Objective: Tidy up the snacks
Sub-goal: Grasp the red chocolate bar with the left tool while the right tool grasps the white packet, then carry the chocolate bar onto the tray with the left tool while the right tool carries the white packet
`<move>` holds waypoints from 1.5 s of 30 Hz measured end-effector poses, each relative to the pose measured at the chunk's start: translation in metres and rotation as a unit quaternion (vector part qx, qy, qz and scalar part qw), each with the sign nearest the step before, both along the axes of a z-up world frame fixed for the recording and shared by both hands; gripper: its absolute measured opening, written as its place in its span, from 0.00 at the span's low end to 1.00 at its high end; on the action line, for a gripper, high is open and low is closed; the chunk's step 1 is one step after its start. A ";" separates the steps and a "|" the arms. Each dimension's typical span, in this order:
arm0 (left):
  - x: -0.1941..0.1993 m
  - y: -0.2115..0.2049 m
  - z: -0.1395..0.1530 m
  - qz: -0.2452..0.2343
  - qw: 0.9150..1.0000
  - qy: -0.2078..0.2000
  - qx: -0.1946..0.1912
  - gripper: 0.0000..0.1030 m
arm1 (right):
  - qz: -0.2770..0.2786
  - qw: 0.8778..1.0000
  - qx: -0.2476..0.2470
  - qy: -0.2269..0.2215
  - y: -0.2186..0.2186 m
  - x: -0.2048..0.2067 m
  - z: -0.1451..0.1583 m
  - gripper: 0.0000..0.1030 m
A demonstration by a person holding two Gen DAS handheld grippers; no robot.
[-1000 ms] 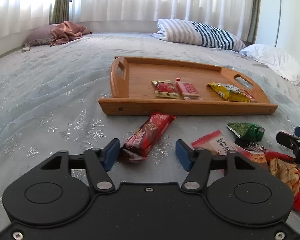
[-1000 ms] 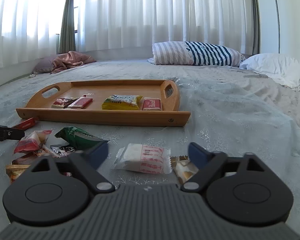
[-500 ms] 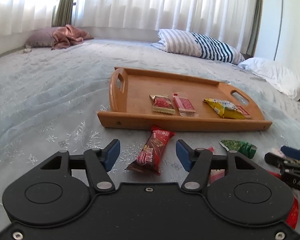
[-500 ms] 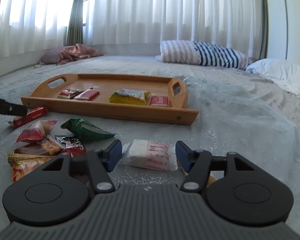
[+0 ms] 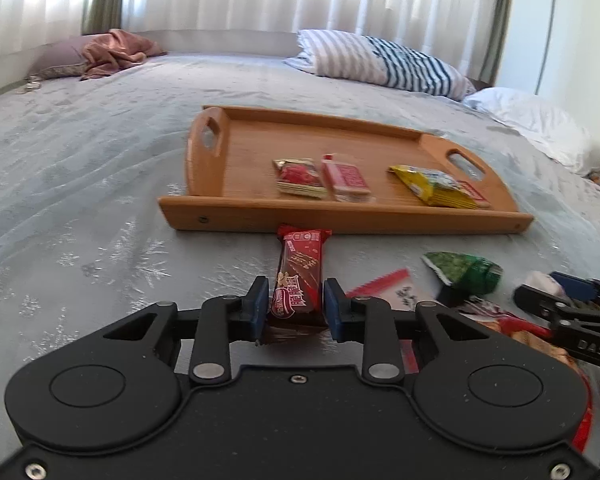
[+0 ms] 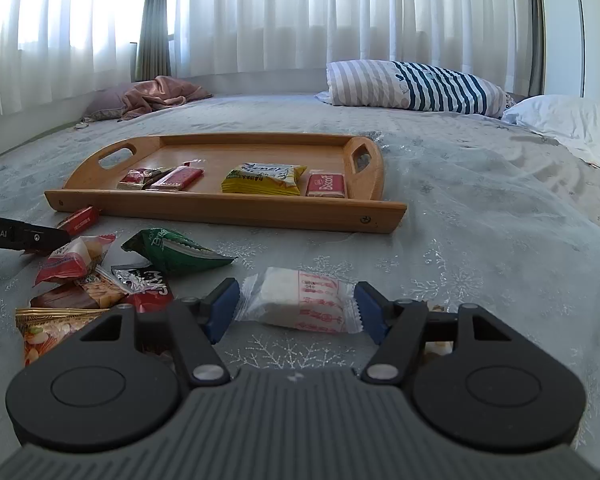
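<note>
Red bar [image 5: 298, 280] — a long, slim foil-wrapped wafer, lying on the bed just short of the tray's [image 5: 340, 222] near wall, its far end almost touching the wood. The left hand-held gripper [image 5: 296, 308] has just been closing, and its blue pads now sit narrow against the bar's near end, one on each long side, so it looks gripped. By my reckoning it's light, with a slick, crinkly wrapper and a brittle filling, so a firm squeeze across the width could crack it; a hold nearer the middle would stop the far end drooping.

Over on the right, the right hand-held gripper [image 6: 296, 310] has just been opening a touch and stands wide around a white pack [image 6: 300, 300] — pads beside the crimped ends, not pressing. That one looks soft and puffy, clear film, easy to crush; I'd take it across the body, not by the fins.

From the right camera, the loose pile sits at nine o'clock of the white pack, with a green pack [image 6: 172, 250] at ten. The tray at twelve already carries four snacks in a row.

The surface is a bed [image 6: 480, 220] with a pale snowflake-print cover — soft and rumpled, so anything pressed will sink. Striped pillow [image 6: 416, 86] at the far end, sheer curtains [image 6: 300, 20] bright behind.
</note>
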State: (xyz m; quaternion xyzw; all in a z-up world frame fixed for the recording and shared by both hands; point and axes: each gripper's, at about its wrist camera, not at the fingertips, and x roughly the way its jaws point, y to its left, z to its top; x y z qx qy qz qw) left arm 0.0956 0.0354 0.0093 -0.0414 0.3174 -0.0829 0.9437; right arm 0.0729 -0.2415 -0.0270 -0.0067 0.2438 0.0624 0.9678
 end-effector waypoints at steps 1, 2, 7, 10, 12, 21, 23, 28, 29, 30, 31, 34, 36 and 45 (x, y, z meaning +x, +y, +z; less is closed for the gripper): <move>0.000 -0.002 0.000 -0.004 1.000 0.000 0.001 0.27 | 0.000 1.000 0.000 0.000 0.000 0.000 0.000 0.74; 0.000 -0.003 0.000 -0.004 1.000 0.001 0.004 0.28 | 0.000 1.000 0.000 0.000 0.000 0.000 0.000 0.74; 0.005 -0.006 -0.002 0.004 1.000 0.004 0.004 0.29 | 0.000 1.000 -0.001 -0.001 0.000 -0.001 0.000 0.74; 0.008 -0.009 -0.003 0.005 1.000 0.009 0.007 0.29 | 0.000 1.000 -0.001 -0.001 0.000 -0.001 0.000 0.74; 0.008 -0.011 -0.003 0.003 1.000 0.009 0.011 0.29 | 0.000 1.000 -0.001 -0.001 0.000 -0.001 0.000 0.74; 0.004 -0.012 0.000 0.010 1.000 0.005 0.012 0.24 | 0.003 1.000 -0.010 -0.014 0.005 -0.006 0.002 0.59; 0.002 -0.013 0.001 0.010 1.000 0.003 0.012 0.23 | 0.005 1.000 -0.010 -0.016 0.005 -0.009 0.003 0.58; -0.002 -0.013 0.005 0.010 1.000 -0.003 0.017 0.23 | 0.003 1.000 -0.003 -0.023 0.002 -0.013 0.011 0.50; -0.003 -0.013 0.007 0.010 1.000 -0.005 0.019 0.23 | 0.003 1.000 -0.003 -0.026 0.001 -0.014 0.013 0.50; -0.004 -0.013 0.008 0.010 1.000 -0.008 0.021 0.23 | 0.004 1.000 -0.001 -0.028 0.001 -0.014 0.015 0.49; -0.006 -0.014 0.010 0.009 1.000 -0.010 0.023 0.23 | 0.004 1.000 0.000 -0.029 0.001 -0.015 0.017 0.48; -0.008 -0.014 0.014 0.009 1.000 -0.014 0.022 0.23 | 0.001 1.000 -0.001 -0.029 0.001 -0.015 0.020 0.47; -0.009 -0.014 0.018 0.008 1.000 -0.018 0.023 0.23 | 0.000 1.000 -0.002 -0.030 0.002 -0.015 0.022 0.47; -0.004 -0.015 0.038 0.008 0.999 -0.035 0.032 0.23 | 0.001 0.999 -0.005 -0.050 0.003 -0.005 0.047 0.46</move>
